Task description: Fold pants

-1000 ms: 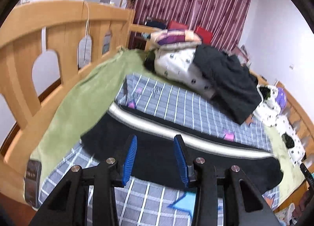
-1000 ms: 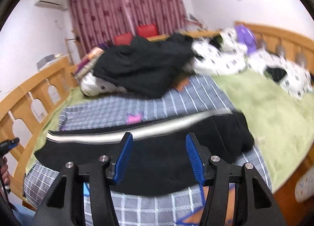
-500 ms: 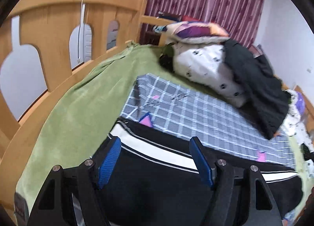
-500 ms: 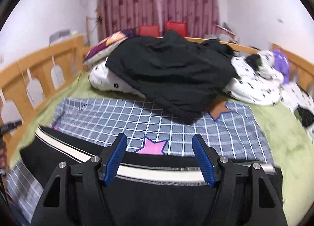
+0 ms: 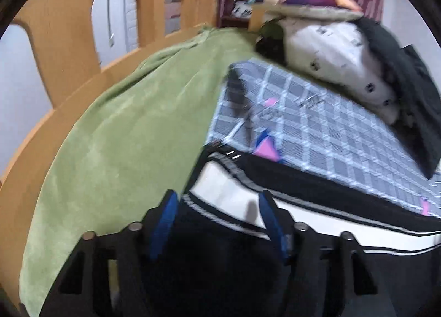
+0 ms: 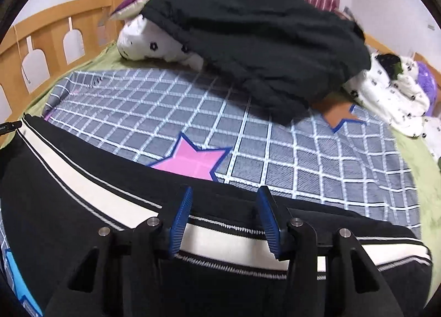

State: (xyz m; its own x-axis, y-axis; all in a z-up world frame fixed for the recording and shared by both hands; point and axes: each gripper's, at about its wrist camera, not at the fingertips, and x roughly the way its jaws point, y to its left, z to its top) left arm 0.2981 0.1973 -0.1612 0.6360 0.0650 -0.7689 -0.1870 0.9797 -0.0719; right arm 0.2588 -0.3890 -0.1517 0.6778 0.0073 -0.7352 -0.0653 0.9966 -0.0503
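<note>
Both the left gripper (image 5: 216, 201) and right gripper (image 6: 224, 197) close around the pants (image 6: 82, 206), apparently ungripped; pinching one layer would skew the fold.

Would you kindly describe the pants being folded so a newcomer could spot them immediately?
On the wooden-railed bed, find the grey checked blanket with the pink star. Along its near edge lie the black pants; unlike the plain black garment heaped behind, they carry a broad white stripe.
</note>
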